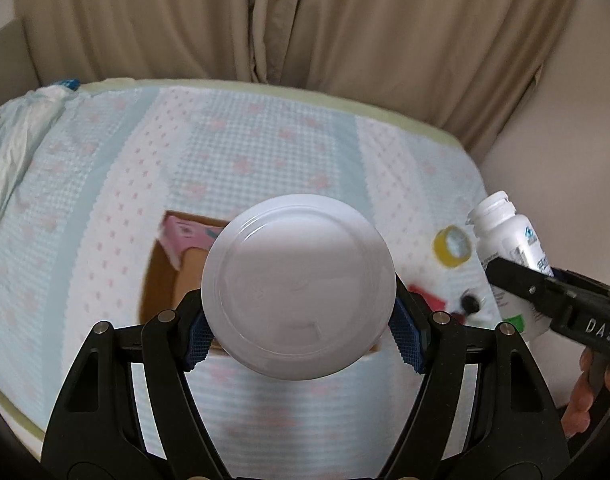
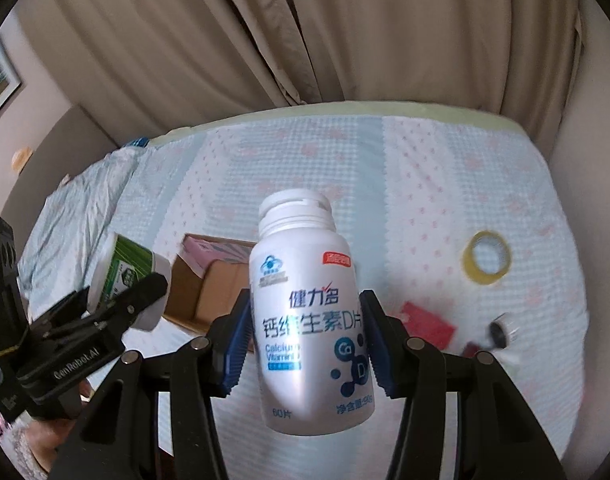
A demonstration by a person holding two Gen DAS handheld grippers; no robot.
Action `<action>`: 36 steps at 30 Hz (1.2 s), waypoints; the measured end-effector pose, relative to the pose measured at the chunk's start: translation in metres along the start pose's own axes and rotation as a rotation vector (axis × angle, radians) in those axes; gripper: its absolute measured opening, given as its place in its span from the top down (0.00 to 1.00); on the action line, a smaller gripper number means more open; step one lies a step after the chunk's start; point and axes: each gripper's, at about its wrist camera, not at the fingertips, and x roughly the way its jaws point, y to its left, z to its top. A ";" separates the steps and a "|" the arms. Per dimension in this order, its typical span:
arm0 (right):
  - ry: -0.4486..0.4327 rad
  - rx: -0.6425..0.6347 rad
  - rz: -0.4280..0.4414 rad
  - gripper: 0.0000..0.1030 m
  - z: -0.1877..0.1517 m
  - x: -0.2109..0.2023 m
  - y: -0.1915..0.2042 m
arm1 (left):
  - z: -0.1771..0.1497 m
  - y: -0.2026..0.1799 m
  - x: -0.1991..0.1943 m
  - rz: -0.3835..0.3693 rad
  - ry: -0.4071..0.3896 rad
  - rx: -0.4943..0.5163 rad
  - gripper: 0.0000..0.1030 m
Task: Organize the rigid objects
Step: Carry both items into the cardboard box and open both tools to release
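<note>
My left gripper point(image 1: 299, 334) is shut on a green-labelled tub with a white lid point(image 1: 299, 286); in the left wrist view only its round lid shows. The right wrist view shows the tub point(image 2: 131, 276) from the side, held above the bed left of an open cardboard box point(image 2: 209, 284). My right gripper point(image 2: 307, 346) is shut on a white calcium vitamin bottle point(image 2: 305, 320), held upright above the bed near the box; it also shows in the left wrist view point(image 1: 509, 256). A pink carton point(image 2: 221, 250) lies in the box.
On the patterned bedspread point(image 2: 425, 184) to the right lie a yellow tape roll point(image 2: 487, 262), a red flat packet point(image 2: 425, 322) and a small dark-capped item point(image 2: 501, 332). Beige curtains point(image 1: 305, 20) hang behind the bed. A crumpled quilt point(image 1: 13, 140) lies at the left.
</note>
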 end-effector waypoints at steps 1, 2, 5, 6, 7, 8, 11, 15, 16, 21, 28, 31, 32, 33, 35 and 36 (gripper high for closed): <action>0.006 0.026 -0.004 0.54 0.000 0.008 0.008 | 0.003 0.012 0.005 -0.004 0.016 0.010 0.31; 0.011 0.045 -0.010 0.54 0.001 0.014 0.017 | 0.006 0.024 0.012 -0.008 0.034 0.022 0.31; 0.020 0.116 -0.026 0.54 0.002 0.038 0.036 | 0.012 0.053 0.037 -0.009 0.090 0.066 0.31; 0.023 0.143 -0.028 0.54 0.003 0.046 0.041 | 0.014 0.062 0.047 -0.009 0.112 0.080 0.31; 0.025 0.164 -0.028 0.54 0.002 0.052 0.046 | 0.016 0.069 0.057 -0.009 0.131 0.092 0.31; 0.029 0.190 -0.029 0.54 0.001 0.060 0.051 | 0.017 0.075 0.066 -0.009 0.146 0.104 0.31; 0.050 0.241 -0.039 0.54 0.002 0.088 0.062 | 0.018 0.089 0.097 0.000 0.199 0.141 0.31; 0.101 0.259 -0.042 0.54 -0.001 0.130 0.070 | 0.014 0.101 0.136 0.007 0.265 0.176 0.31; 0.117 0.254 -0.043 0.54 -0.002 0.142 0.071 | 0.013 0.102 0.146 0.011 0.279 0.184 0.31; 0.189 0.181 -0.037 0.54 -0.009 0.189 0.072 | 0.007 0.106 0.186 0.023 0.345 0.198 0.31; 0.273 0.039 -0.043 0.54 -0.018 0.241 0.065 | 0.003 0.103 0.237 0.032 0.448 0.228 0.32; 0.307 -0.040 -0.049 0.54 -0.023 0.259 0.060 | 0.003 0.099 0.252 0.042 0.471 0.253 0.32; 0.321 -0.052 -0.047 0.54 -0.023 0.263 0.059 | 0.003 0.098 0.256 0.046 0.482 0.262 0.31; 0.328 -0.060 -0.043 0.54 -0.024 0.267 0.057 | 0.002 0.096 0.262 0.054 0.501 0.275 0.31; 0.339 -0.076 -0.033 0.54 -0.024 0.275 0.056 | 0.002 0.094 0.270 0.068 0.526 0.286 0.30; 0.344 -0.092 -0.038 0.53 -0.024 0.278 0.057 | 0.004 0.093 0.269 0.058 0.517 0.287 0.25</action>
